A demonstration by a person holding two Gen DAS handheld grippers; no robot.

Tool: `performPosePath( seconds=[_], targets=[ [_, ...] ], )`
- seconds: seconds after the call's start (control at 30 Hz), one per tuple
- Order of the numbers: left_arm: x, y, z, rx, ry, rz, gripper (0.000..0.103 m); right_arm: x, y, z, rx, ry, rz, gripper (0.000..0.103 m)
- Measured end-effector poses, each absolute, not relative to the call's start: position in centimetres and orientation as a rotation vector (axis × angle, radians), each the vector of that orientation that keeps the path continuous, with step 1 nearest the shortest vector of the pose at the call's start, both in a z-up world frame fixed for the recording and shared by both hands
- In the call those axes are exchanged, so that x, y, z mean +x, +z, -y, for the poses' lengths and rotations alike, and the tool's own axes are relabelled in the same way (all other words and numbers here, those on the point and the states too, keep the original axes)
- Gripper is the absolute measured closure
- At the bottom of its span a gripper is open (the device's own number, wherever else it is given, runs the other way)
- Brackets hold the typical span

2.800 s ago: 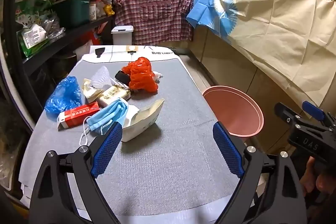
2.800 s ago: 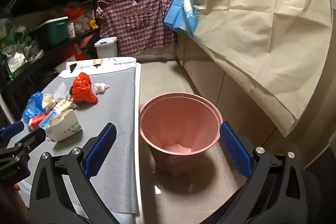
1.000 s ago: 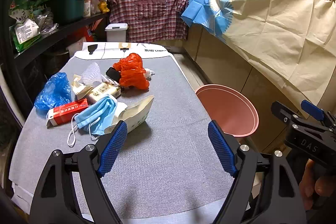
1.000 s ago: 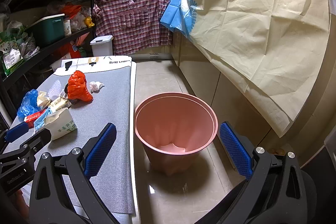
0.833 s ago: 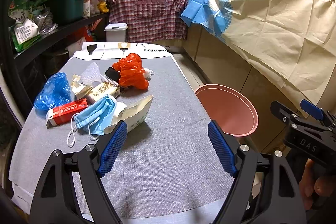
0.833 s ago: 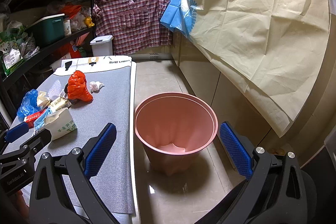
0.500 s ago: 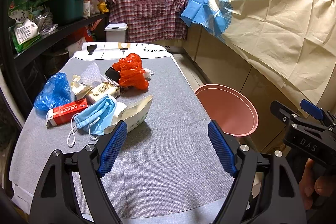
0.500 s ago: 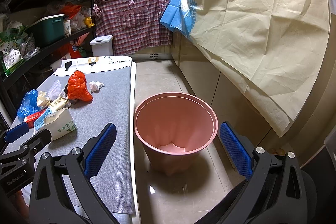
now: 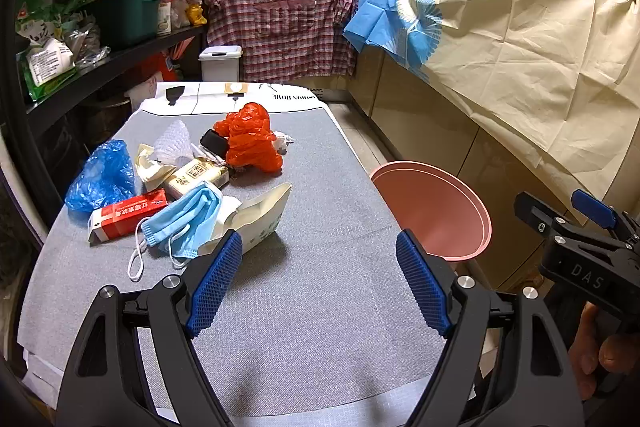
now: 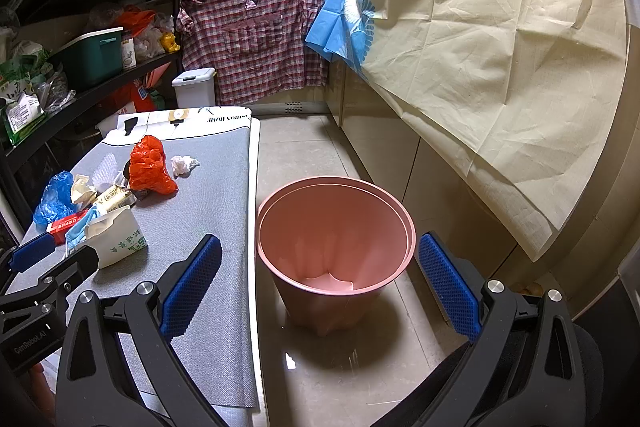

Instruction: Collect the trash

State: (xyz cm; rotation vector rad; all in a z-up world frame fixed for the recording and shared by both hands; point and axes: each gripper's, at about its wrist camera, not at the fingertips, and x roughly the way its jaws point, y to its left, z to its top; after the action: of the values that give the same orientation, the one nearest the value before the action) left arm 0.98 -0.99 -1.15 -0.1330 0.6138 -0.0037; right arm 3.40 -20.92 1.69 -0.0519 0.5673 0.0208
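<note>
Trash (image 9: 192, 183) all sits in one pile on the far left part of the bench (image 9: 320, 307): blue bag (image 9: 102, 177), red box (image 9: 126, 213), mask (image 9: 186, 219), white carton (image 9: 260, 219), tan packet (image 9: 196, 175), red bag (image 9: 250, 143), a small tissue wad (image 10: 183, 164) just past it. Some pieces overlap; mask lies on the carton.

Progress: looks like close to nothing done. Bin (image 10: 334, 247) stands on the floor just off the bench's right edge. Only a pale scrap shows at its bottom; can't tell what it is. Whole pile is left to move.

Left claw (image 9: 318, 279) is spread wide, nothing between the pads, hovering over bare bench on the near side, carton just ahead of its left pad. Right claw (image 10: 320, 279) is also spread wide and holding nothing, hanging above the bin mouth.

Room: near half of the bench is bare grey mat, so a straight reach to the pile looks unobstructed. Right bench edge runs right along the bin rim, short carry, probably easy drop. Left side is tight: dark shelf (image 9: 100, 67) frame runs close along the bench, right by the blue bag. Right of the bin, cabinets draped with a cream sheet (image 10: 500, 67) narrow the aisle. Floor beyond the bin is open toward the checked cloth (image 10: 260, 47).
</note>
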Motion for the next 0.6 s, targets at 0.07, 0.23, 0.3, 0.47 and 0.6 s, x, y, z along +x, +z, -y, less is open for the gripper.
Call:
performPosePath(
  seconds=[0.07,0.23,0.3,0.47,0.6],
  targets=[
    [1.0,-1.1,1.0,-0.133,-0.004,-0.614,0.026,3.4,1.7,20.9,-0.051,0.021,-0.567,0.006],
    [1.0,-1.1,1.0,-0.136,-0.005,-0.613,0.026,3.4,1.8,20.9,-0.051,0.026,-0.565,0.007],
    [0.9,-1.0,1.1,-0.136,-0.008,-0.611,0.028,3.3,2.0,20.9,-0.046,0.035,-0.562,0.010],
    [1.0,-0.7,0.4,-0.129,0.009,-0.601,0.035,3.1,2.6,20.5,-0.013,0.092,-0.542,0.021],
    [1.3,-0.6,-1.5,-0.159,0.050,-0.602,0.047,3.2,2.9,19.6,0.023,0.154,-0.538,0.032]
  ],
)
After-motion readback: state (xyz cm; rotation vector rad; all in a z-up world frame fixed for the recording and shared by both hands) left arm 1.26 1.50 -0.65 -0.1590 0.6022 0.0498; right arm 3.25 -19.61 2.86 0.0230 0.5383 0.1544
